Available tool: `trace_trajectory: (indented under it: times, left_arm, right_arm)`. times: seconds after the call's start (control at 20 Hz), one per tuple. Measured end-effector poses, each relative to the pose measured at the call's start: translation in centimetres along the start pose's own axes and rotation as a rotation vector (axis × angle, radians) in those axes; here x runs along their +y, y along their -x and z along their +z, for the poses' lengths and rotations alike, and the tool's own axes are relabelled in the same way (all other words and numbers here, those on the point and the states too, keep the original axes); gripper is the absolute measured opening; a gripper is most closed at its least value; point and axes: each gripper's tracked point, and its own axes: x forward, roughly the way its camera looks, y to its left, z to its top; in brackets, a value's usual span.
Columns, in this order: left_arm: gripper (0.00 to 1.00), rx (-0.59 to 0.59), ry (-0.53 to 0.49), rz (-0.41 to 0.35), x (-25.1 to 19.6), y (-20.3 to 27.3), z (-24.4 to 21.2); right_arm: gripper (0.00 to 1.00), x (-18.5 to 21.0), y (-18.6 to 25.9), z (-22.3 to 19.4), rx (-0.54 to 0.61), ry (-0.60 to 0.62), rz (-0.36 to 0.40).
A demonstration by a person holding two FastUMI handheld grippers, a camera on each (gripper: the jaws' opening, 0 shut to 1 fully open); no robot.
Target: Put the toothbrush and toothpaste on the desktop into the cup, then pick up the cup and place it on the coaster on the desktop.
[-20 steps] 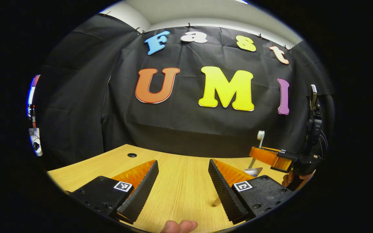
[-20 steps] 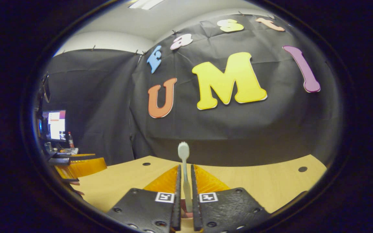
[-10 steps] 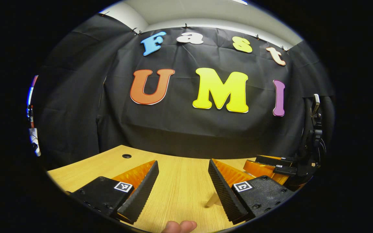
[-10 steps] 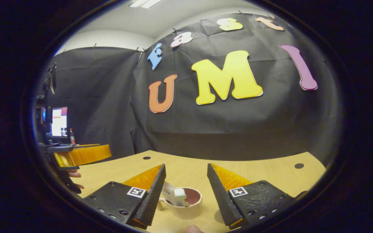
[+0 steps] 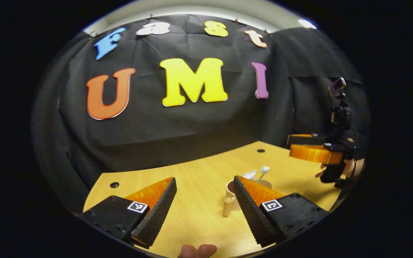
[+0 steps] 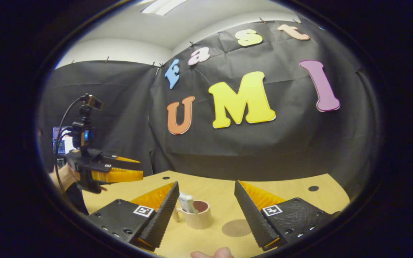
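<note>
A beige cup (image 6: 200, 218) with a handle stands on the wooden desk (image 6: 292, 193), holding the toothpaste tube (image 6: 183, 200) and the toothbrush (image 6: 191, 206). A round dark coaster (image 6: 236, 228) lies just right of the cup. My right gripper (image 6: 206, 183) hangs open above and behind the cup, with nothing between its fingers. In the left gripper view the cup (image 5: 229, 200) sits partly behind my right finger, and the toothbrush head (image 5: 264, 168) and toothpaste (image 5: 250, 174) stick up from it. My left gripper (image 5: 203, 178) is open and empty.
The other gripper (image 5: 312, 150), held by a hand (image 5: 353, 167), hovers at the far right of the left gripper view. In the right gripper view the left gripper (image 6: 111, 170) hovers at the left. Small round holes (image 6: 313, 188) mark the desk near its back edge.
My right gripper opened and let go of the toothbrush, which now stands in the cup, then drew back. The left gripper swung round, bringing the cup into its view.
</note>
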Motion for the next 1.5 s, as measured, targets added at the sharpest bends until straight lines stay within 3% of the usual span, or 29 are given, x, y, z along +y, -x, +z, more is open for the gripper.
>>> trace_trajectory:
  times: [0.15, 0.3, 0.4, 0.55, 0.7, 0.9, 1.1, 1.2, 1.3, 1.5]
  left_arm:
    - [0.99, 0.054, -0.057, -0.075, 1.1, -0.8, 3.6]
    - [0.99, 0.162, -0.209, -0.107, 2.3, -1.2, 7.3]
    - [0.99, 0.274, -0.314, -0.191, 0.9, -1.6, 8.0]
    - [0.99, 0.534, -0.417, -0.368, -2.8, -1.4, 3.8]
    - [0.99, 0.733, -0.526, -0.400, -3.3, -3.1, -1.9]
    - [0.99, 0.893, -0.521, -0.459, -4.2, -4.9, -7.8]
    - [0.99, 0.963, -0.502, -0.496, -4.2, -6.1, -9.4]
    - [1.00, 0.988, -0.503, -0.497, -4.2, -6.8, -9.9]
    - [0.99, 1.008, -0.505, -0.512, -4.5, -6.9, -10.5]
    - [0.99, 1.058, -0.495, -0.514, -5.6, -7.9, -12.2]
  right_arm:
    - [0.94, -1.9, 4.7, -1.3, 0.055, 0.006, 0.003]
    - [0.95, -4.0, 9.1, -3.4, 0.133, -0.020, -0.030]
    - [0.95, -5.1, 11.7, -5.0, 0.181, -0.037, -0.051]
    - [0.92, -4.7, 15.0, -6.8, 0.240, -0.154, -0.011]
    - [0.95, -4.0, 16.8, -6.4, 0.230, -0.248, 0.016]
    - [0.95, -4.8, 18.0, -6.5, 0.180, -0.169, -0.068]
    - [0.95, -4.9, 18.8, -7.9, 0.204, -0.066, -0.117]
    - [0.92, -3.9, 18.6, -8.8, 0.227, -0.107, -0.074]
    - [0.95, -3.7, 18.4, -9.1, 0.234, -0.147, -0.053]
    - [0.95, -5.6, 18.5, -8.7, 0.208, -0.138, -0.118]
